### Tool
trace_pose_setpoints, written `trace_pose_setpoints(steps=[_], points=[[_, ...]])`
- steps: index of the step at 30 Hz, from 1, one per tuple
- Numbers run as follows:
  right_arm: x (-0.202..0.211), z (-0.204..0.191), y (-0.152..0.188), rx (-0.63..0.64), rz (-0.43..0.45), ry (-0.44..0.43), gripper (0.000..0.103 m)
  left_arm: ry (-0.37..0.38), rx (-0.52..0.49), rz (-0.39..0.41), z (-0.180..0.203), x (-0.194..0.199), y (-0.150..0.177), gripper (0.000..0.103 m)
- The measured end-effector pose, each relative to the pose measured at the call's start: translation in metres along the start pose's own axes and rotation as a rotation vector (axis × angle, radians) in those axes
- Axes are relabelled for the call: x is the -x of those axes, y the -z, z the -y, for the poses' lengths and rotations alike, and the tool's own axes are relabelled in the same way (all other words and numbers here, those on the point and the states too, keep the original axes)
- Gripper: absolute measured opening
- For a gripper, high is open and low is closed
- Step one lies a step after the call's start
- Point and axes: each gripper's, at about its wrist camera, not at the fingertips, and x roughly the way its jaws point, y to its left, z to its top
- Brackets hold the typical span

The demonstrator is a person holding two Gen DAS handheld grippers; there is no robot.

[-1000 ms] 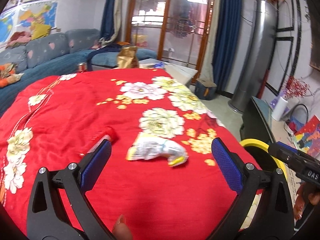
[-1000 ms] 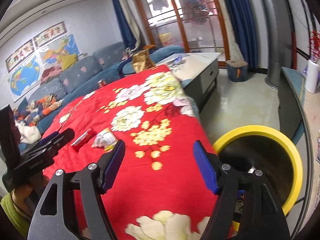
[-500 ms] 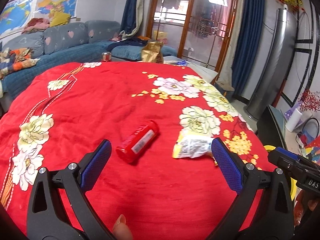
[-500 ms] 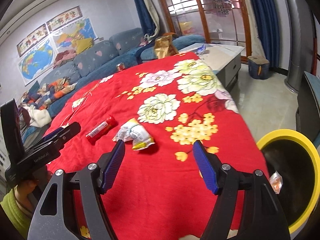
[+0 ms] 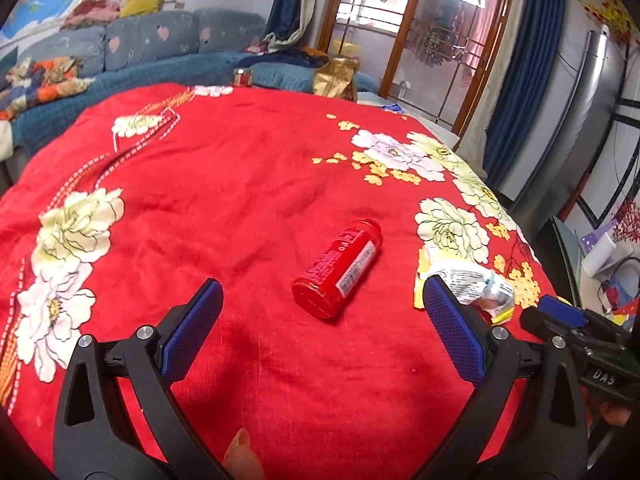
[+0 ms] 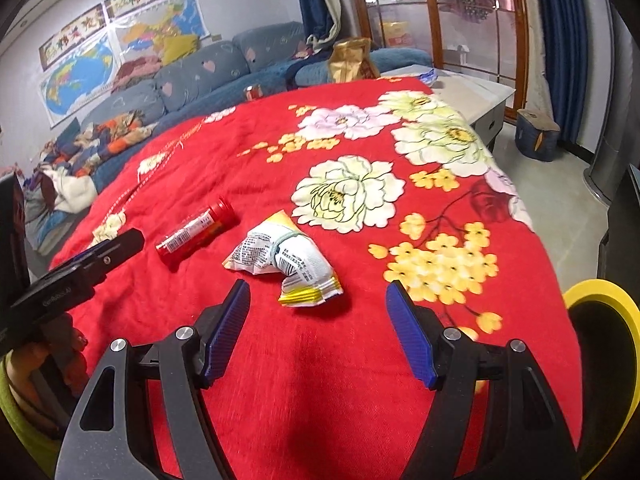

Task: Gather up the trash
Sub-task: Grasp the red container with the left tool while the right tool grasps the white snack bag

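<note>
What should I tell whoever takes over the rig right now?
Left tool: open, empty, lined up on the red bottle lying on its side on the red floral cloth.
Right tool: open, empty, facing the crumpled snack wrapper, just right of the bottle.
Yellow-rimmed bin: off the cloth's right edge; its contents cannot be seen.
Done: neither piece is picked up.
Left: grasp bottle and wrapper, drop both in the bin.
</note>
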Motion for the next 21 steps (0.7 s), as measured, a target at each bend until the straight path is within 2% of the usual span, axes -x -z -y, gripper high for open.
trace_pose_setpoints(steps=[8, 10, 12, 13, 17, 18, 20, 21], points=[[-0.036, -0.005, -0.007, 0.029, -0.061, 0.004, 0.067, 0.022, 0.023, -0.072, -0.008, -0.034, -0.006, 0.080], [-0.041, -0.006, -0.008, 0.030, -0.062, 0.002, 0.061, 0.040, 0.033, -0.096, -0.009, -0.042, -0.004, 0.079], [-0.048, -0.007, -0.008, 0.032, -0.082, -0.014, 0.040, 0.046, 0.046, -0.119, -0.011, -0.050, -0.003, 0.071], [-0.050, -0.008, -0.007, 0.035, -0.090, -0.018, 0.037, 0.044, 0.052, -0.125, -0.011, -0.053, -0.002, 0.069], [-0.050, -0.008, -0.001, 0.025, -0.084, -0.035, 0.035, 0.051, 0.054, -0.122, -0.012, -0.053, -0.003, 0.054], [-0.048, -0.008, 0.000, 0.020, -0.079, -0.038, 0.034, 0.059, 0.051, -0.119, -0.012, -0.052, -0.002, 0.047], [-0.044, -0.007, 0.001, 0.007, -0.071, -0.043, 0.033, 0.065, 0.036, -0.112, -0.009, -0.049, -0.002, 0.039], [-0.042, -0.007, 0.003, -0.001, -0.066, -0.046, 0.032, 0.058, 0.023, -0.108, -0.007, -0.047, -0.001, 0.038]])
